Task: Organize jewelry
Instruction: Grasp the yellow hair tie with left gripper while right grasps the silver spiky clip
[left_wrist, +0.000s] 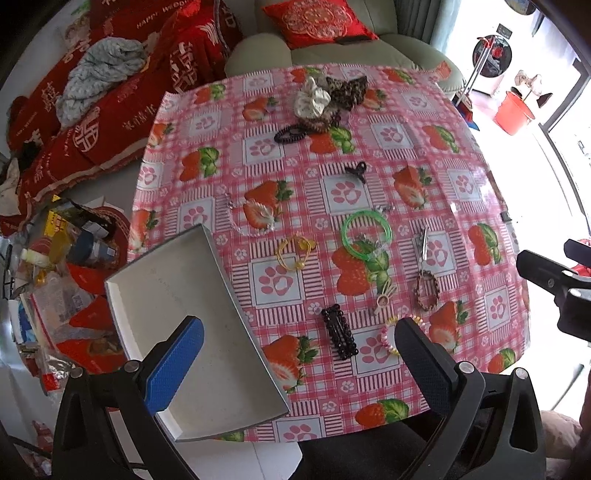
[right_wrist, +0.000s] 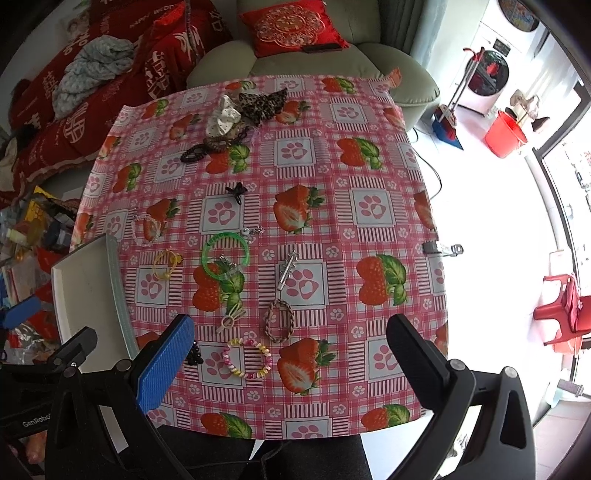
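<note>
Jewelry lies scattered on a strawberry tablecloth (left_wrist: 461, 184): a green bangle (left_wrist: 365, 229), a yellow bracelet (left_wrist: 295, 251), a black beaded hair clip (left_wrist: 339, 336), a pastel bead bracelet (right_wrist: 246, 358), a brown braided bracelet (right_wrist: 279, 320) and a silver clip (right_wrist: 287, 271). A grey tray (left_wrist: 177, 288) sits at the table's near left corner, its visible inside bare. My left gripper (left_wrist: 299, 365) hovers open over the tray's right rim and the black clip. My right gripper (right_wrist: 291, 365) hangs open just above the pastel bracelet, holding nothing.
Scrunchies (left_wrist: 314, 99) and a black hair tie (left_wrist: 290, 133) lie at the far side, a small black bow clip (left_wrist: 356, 170) mid-table. A green sofa (left_wrist: 369, 55) with red cushions stands behind. Clutter (left_wrist: 66, 251) fills the floor at left; a red bucket (right_wrist: 504, 134) stands at right.
</note>
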